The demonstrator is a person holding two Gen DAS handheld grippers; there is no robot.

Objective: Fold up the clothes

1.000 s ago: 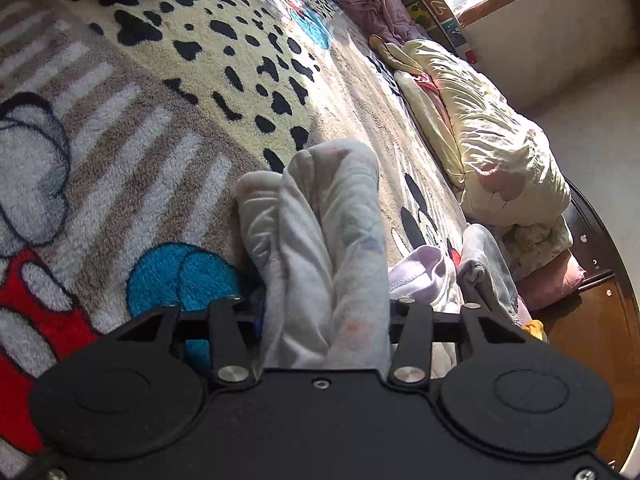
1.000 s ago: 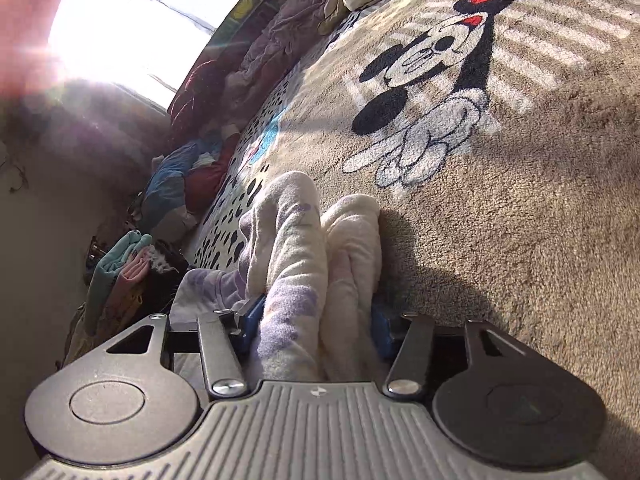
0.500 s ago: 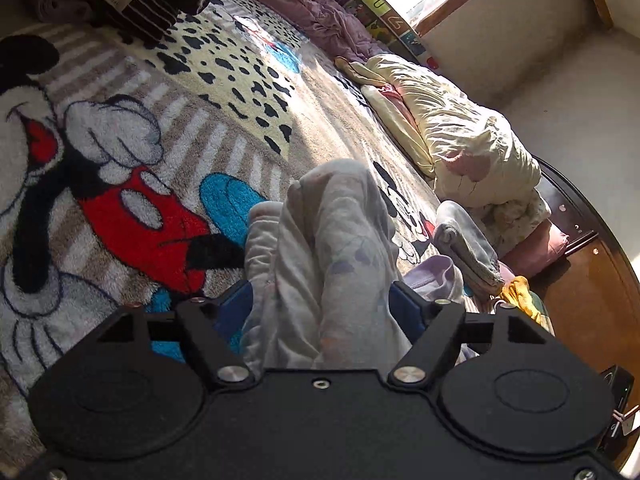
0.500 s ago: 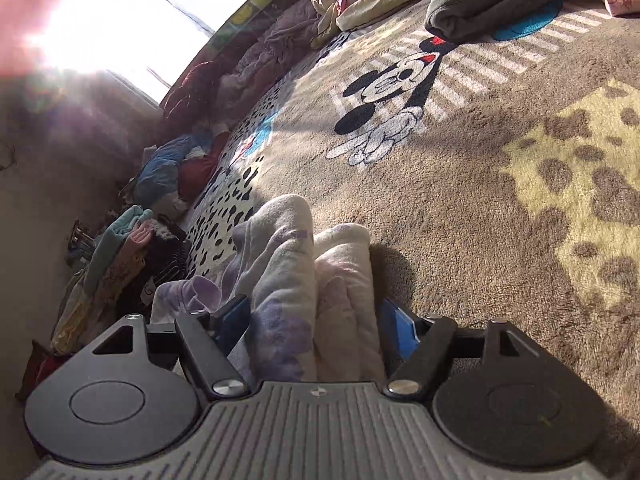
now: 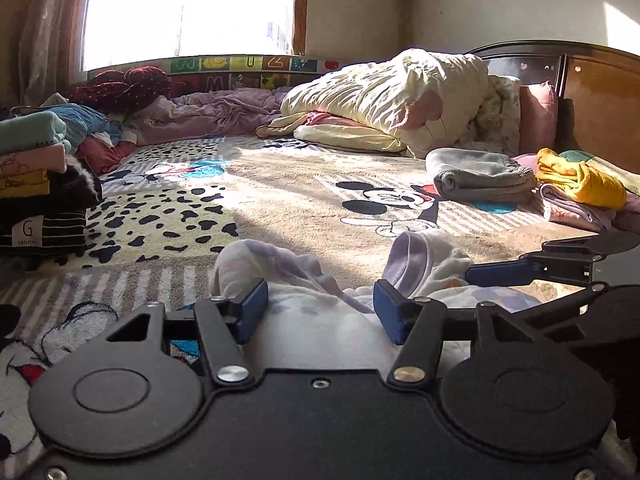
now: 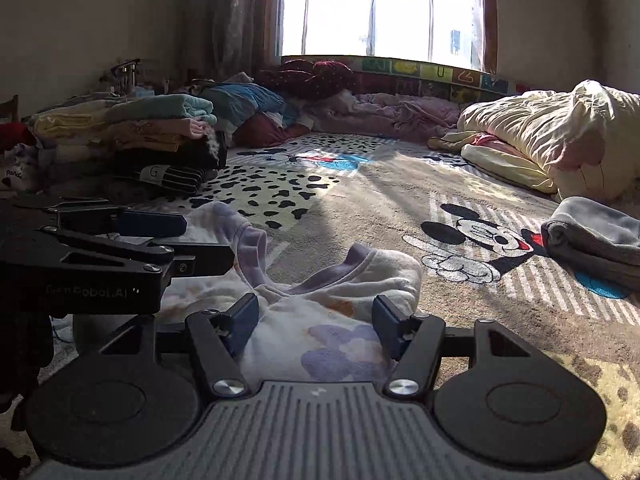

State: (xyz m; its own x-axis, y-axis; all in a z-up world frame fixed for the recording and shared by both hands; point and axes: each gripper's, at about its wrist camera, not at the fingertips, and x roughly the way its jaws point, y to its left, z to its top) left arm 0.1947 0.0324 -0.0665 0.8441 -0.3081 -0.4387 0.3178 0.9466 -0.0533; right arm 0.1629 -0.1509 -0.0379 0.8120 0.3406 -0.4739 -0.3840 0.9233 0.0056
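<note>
The white fleece garment [image 5: 316, 312] with lilac cuffs and faint pastel prints lies crumpled on the plush cartoon blanket [image 5: 300, 196]. Both the left gripper [image 5: 320, 308] and the right gripper [image 6: 314, 322] straddle it, fingers released, having just narrowed. Its near part is hidden behind the grippers.

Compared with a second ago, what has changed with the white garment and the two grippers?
Both wrists rolled level. The left gripper and right gripper let go of the white garment, which now lies slack between open jaws that have just been closing. The folded stack stayed put.
</note>
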